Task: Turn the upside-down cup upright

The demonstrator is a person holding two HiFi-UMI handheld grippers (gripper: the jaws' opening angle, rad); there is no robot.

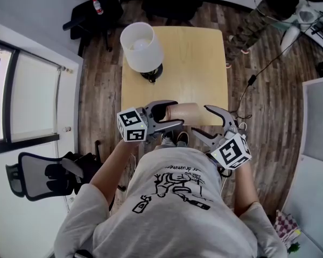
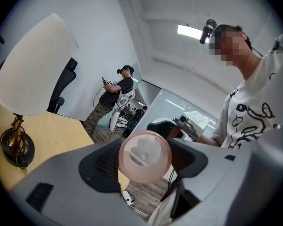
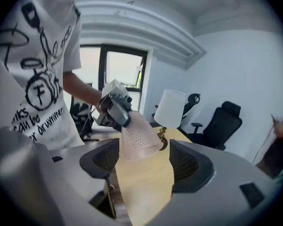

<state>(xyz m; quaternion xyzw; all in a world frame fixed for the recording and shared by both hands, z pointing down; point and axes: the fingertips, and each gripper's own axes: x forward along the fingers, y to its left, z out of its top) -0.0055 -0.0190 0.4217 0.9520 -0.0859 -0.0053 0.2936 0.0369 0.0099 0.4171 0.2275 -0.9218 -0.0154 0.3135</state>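
Clenching cup [image 1: 187,112] (lying level) in left tongs [image 1: 177,113] | right tongs [image 1: 200,119] released

The person holds both grippers close together in front of the chest, with the left forearm [image 1: 114,165] and the right forearm [image 1: 241,184] angled inward. The left gripper [image 1: 176,113] points level toward the other hand. Its jaws are clamped on the sideways pink cup [image 1: 189,113]. The right gripper [image 1: 201,119] faces it and tips downward. Its jaws stand wide apart on either side of the cup's wider end, and the pads do not press on it.
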